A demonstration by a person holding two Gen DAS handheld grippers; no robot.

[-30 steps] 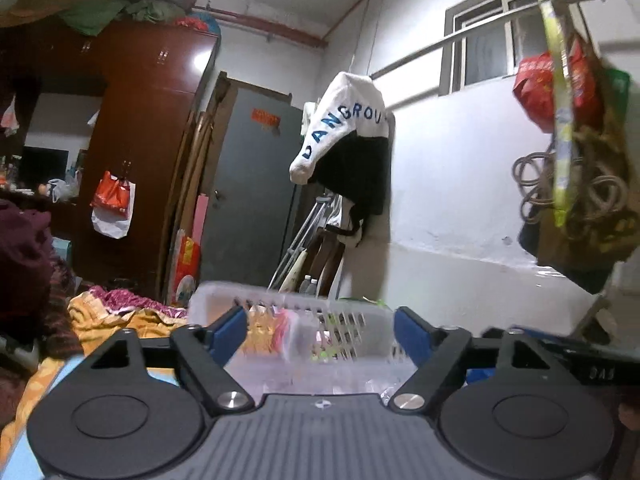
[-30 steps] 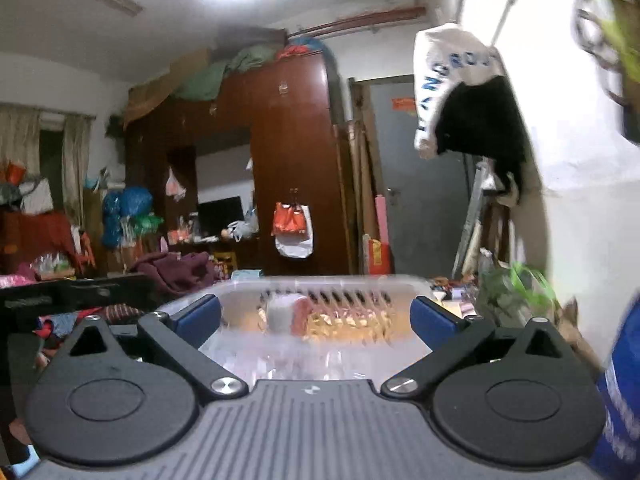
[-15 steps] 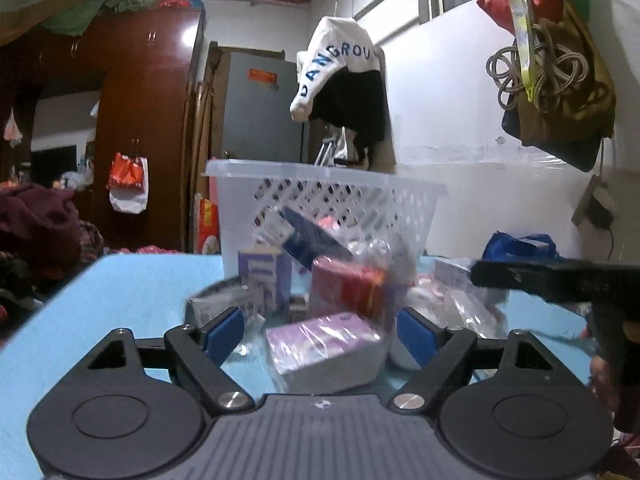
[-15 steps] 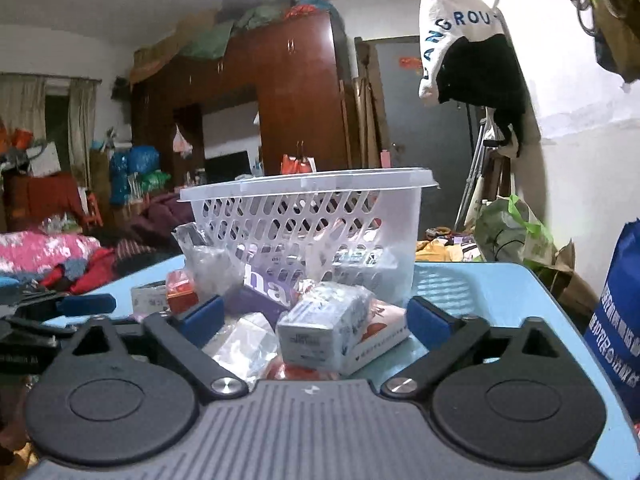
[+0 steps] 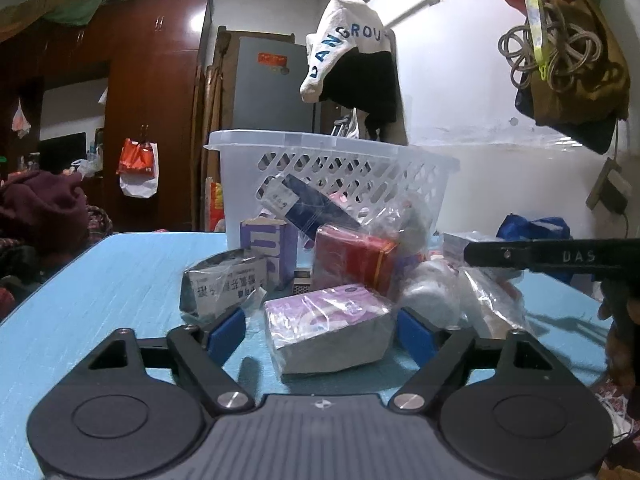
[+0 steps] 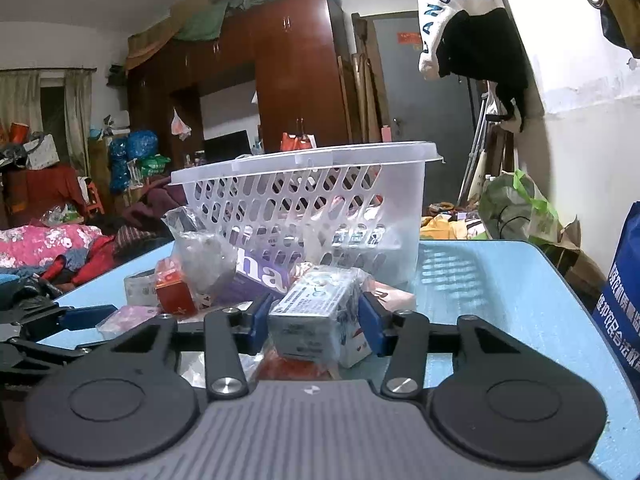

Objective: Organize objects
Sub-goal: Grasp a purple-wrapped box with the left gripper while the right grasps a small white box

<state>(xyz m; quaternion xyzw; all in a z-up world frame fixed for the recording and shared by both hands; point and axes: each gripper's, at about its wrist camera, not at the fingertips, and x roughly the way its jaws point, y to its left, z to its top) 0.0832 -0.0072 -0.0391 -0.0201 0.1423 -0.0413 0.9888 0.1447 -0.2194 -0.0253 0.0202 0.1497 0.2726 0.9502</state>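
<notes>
Right now a plastic-wrapped white box (image 6: 310, 314) sits between the right gripper (image 6: 312, 320) and its closing blue pads, which are at or almost at its sides. Just beside it, the left gripper (image 5: 322, 330) is also closing, its pads still apart around a wrapped pink-topped box (image 5: 326, 328). Both boxes lie in a heap of packets on the blue table (image 5: 120, 276), before a white basket (image 5: 332, 168).
</notes>
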